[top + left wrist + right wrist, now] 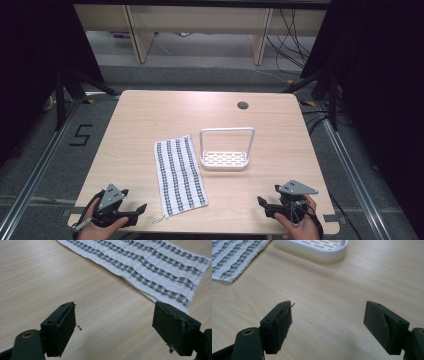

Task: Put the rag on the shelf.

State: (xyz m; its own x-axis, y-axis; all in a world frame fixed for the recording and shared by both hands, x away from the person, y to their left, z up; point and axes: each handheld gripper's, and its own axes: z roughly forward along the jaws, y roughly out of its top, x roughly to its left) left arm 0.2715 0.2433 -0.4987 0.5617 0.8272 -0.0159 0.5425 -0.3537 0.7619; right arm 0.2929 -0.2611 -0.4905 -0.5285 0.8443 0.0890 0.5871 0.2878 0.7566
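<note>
Both grippers sit low at the near edge of the table (150, 110), one at each corner. The left gripper (136, 212) rests in the person's hand at the near left, its jaws spread wide with nothing but bare wood between them. Just ahead of it lies the striped towel (180, 172), flat on the table, its near corner close to the jaw tips but not touching them. In the left gripper view the towel (150, 270) runs across the top, clear of both jaws.

Over on the near right, the right gripper (265, 206) is also wide open and holds nothing. The white rack (225, 160) with its tall handle stands mid-table, just beside the towel's far right edge, well apart from this gripper. The right gripper view shows the rack (317, 248) ahead.
</note>
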